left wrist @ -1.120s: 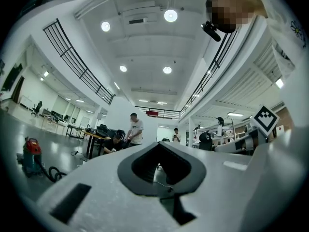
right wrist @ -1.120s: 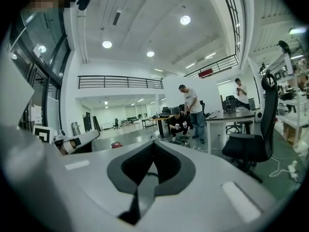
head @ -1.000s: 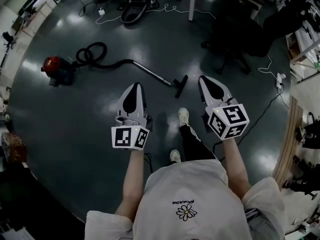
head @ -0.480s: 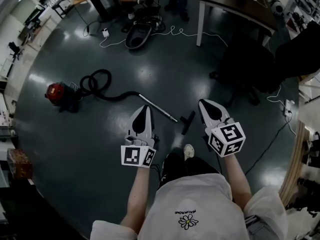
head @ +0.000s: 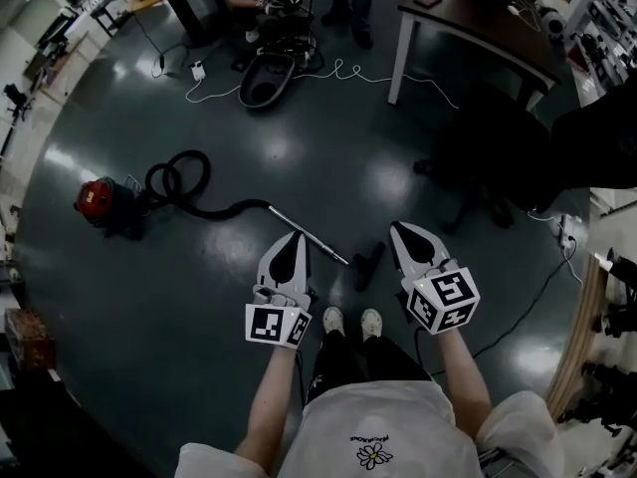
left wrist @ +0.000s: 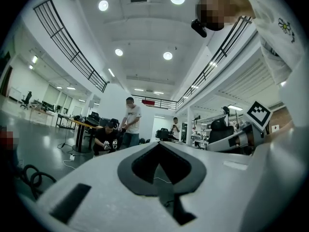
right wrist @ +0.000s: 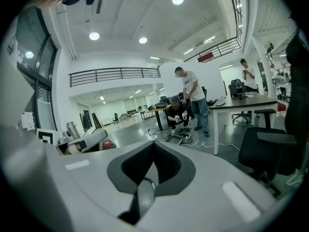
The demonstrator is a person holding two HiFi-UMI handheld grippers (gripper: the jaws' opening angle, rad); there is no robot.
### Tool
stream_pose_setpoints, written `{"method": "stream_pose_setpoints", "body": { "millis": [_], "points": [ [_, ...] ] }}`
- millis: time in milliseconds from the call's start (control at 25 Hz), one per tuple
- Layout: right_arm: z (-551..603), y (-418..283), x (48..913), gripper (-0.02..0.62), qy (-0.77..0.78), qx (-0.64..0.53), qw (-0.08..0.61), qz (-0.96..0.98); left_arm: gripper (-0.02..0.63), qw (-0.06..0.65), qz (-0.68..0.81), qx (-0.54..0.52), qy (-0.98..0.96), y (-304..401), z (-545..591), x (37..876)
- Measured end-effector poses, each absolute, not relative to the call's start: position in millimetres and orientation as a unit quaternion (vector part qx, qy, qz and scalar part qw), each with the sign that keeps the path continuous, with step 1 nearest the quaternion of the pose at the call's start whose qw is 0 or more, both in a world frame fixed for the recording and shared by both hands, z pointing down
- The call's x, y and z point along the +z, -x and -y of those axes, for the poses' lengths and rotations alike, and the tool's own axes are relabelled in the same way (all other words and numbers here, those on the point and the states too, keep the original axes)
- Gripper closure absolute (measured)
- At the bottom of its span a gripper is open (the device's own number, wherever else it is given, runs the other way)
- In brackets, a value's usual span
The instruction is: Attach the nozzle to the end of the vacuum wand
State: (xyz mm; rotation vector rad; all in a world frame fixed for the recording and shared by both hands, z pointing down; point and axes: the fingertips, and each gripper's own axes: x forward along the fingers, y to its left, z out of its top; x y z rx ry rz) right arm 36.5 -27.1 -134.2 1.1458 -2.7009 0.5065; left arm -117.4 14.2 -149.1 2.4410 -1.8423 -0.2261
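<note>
Attach not started, by my read. Both tongs are empty and held out in front of the person, above the floor (head: 189,327).

- Left gripper (head: 295,239): jaws pressed together, nothing between them.
- Right gripper (head: 401,233): same, jaws together, nothing held.

Nozzle (head: 366,264) lies on the floor just past the shoes (head: 333,319). From the head view it sits between the two grippers, nearer the right one, and neither touches it.

Wand (head: 328,250) lies flat with its free end aimed at the nozzle, just beside it. I see a slim gap, so I judge them not joined, though it's small in frame. The left gripper's tip overlaps the wand in that view. I'd say it's above it, with no contact.

Further out, the hose (head: 214,210) loops back to the red vacuum (head: 98,199), well apart to the left.

Still to do: open both, take the nozzle and wand, line them up, push home.
</note>
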Motion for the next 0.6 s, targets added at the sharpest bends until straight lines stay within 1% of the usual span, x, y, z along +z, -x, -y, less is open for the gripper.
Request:
{"method": "stream_pose_setpoints", "body": {
  "millis": [120,240,320,400,480,600],
  "points": [
    [50.1,-25.2,-101.6,0.588,-0.372,0.155,0.074,0.912,0.603,0.042,0.598,-0.068,-0.797,125.5,15.1,-98.3],
    [75.2,-16.9,-8.0,0.588,-0.372,0.143,0.085,0.913,0.603,0.036,0.586,-0.046,-0.808,135.3,43.7,1.6],
    [94.4,-18.2,88.0,0.588,-0.384,0.140,0.092,0.908,0.603,0.030,0.566,-0.023,-0.824,141.7,62.1,99.3],
    [107.8,-24.9,208.3,0.588,-0.399,0.154,0.094,0.899,0.561,0.020,0.541,0.013,-0.841,147.1,76.0,218.7],
    [111.3,-34.5,333.7,0.588,-0.405,0.174,0.105,0.891,0.541,0.015,0.518,0.039,-0.854,148.2,83.4,335.2],
    [113.7,-48.2,479.2,0.588,-0.397,0.183,0.128,0.890,0.523,0.009,0.482,0.046,-0.875,145.2,88.9,465.3]
  ]
}}
